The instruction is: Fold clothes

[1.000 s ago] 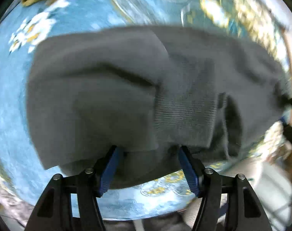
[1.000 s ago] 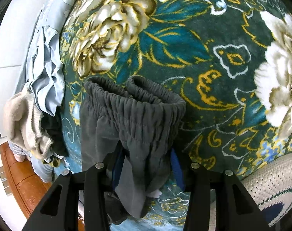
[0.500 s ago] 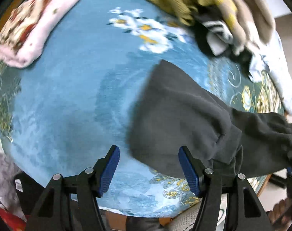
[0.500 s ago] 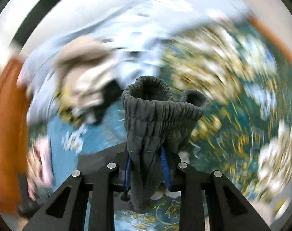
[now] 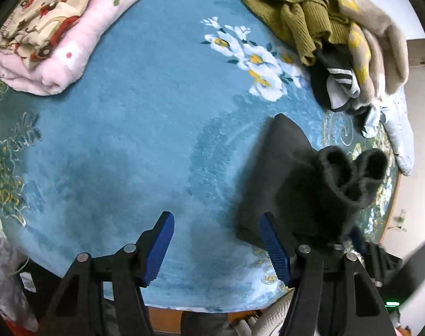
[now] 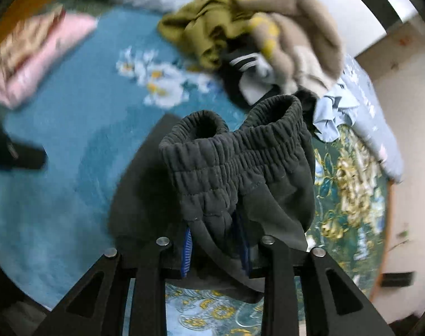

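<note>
- The left gripper [image 5: 216, 247] stands with its jaws wide apart and nothing between them, above the blue floral cloth [image 5: 122, 145] that covers the worktop.
- The right gripper [image 6: 215, 247] is clamped on the elastic waistband of the dark grey trousers [image 6: 234, 165]; the waistband is bunched and raised, while the rest lies on the cloth at the near right edge.
- Open room: the middle and left of the cloth are bare.
- A folded pink garment [image 5: 58, 28] lies at the far left.
- A pile of unfolded clothes [image 5: 338, 30] lies at the far right, close behind the trousers.
</note>
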`<state>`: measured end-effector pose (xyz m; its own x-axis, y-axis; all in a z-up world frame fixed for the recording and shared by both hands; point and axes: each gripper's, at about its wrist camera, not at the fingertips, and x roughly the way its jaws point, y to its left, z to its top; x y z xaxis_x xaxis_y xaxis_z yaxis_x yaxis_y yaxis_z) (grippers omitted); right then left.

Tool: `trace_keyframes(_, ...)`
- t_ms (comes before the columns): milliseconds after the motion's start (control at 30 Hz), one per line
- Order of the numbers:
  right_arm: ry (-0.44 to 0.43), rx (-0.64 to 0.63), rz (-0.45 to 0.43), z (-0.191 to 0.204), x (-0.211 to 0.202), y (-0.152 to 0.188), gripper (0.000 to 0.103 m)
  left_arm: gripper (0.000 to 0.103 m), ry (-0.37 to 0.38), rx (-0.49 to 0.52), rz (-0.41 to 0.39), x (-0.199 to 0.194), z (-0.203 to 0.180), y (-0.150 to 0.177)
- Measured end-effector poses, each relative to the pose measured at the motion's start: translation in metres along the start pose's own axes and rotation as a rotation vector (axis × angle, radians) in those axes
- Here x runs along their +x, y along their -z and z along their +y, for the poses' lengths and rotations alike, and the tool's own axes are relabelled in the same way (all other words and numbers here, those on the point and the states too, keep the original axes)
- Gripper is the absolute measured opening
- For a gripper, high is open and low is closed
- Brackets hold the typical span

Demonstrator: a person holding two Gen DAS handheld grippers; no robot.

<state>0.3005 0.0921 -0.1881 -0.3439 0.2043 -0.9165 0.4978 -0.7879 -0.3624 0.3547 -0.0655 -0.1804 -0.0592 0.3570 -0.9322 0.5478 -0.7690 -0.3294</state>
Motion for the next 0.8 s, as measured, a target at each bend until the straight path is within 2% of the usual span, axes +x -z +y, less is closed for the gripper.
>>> trace_keyframes(33, 0.014, -0.022, 0.015, 0.007, 0.004, 0.0, 0.038, 0.068, 0.009, 0.008, 0.009, 0.001, 0.002, -0.003)
trace_keyframes(67, -0.003, -0.031, 0.026, 0.009, 0.005, 0.002, 0.047, 0.068, 0.021, 0.019, 0.018, 0.003, 0.001, -0.006)
trace_keyframes(133, -0.06, -0.036, 0.039, 0.008, 0.004, 0.007, 0.056, 0.068, 0.042, 0.045, 0.039, 0.008, -0.004, -0.01)
trace_keyframes(200, -0.128, 0.003, 0.034, -0.005, -0.004, 0.016, 0.056, 0.068, 0.061, 0.073, 0.057, 0.014, -0.014, -0.014)
trace_keyframes(367, -0.328, 0.268, 0.0, -0.077, -0.036, 0.05, 0.056, 0.068, 0.125, 0.15, 0.093, 0.03, -0.051, -0.017)
trace_keyframes(500, -0.343, 0.54, 0.063, -0.153, -0.008, 0.07, 0.056, 0.073, 0.165, 0.21, 0.131, 0.052, -0.084, -0.018)
trace_keyframes(600, -0.379, 0.743, 0.136, -0.198, 0.033, 0.086, 0.056, 0.075, 0.2, 0.18, 0.174, 0.073, -0.096, -0.021)
trace_keyframes(700, -0.423, 0.836, 0.17, -0.215, 0.059, 0.089, 0.056, 0.08, 0.246, 0.145, 0.201, 0.086, -0.106, -0.019)
trace_keyframes(800, -0.444, 0.844, 0.188, -0.214, 0.065, 0.094, 0.056, 0.079, 0.213, 0.145, 0.183, 0.09, -0.113, -0.014)
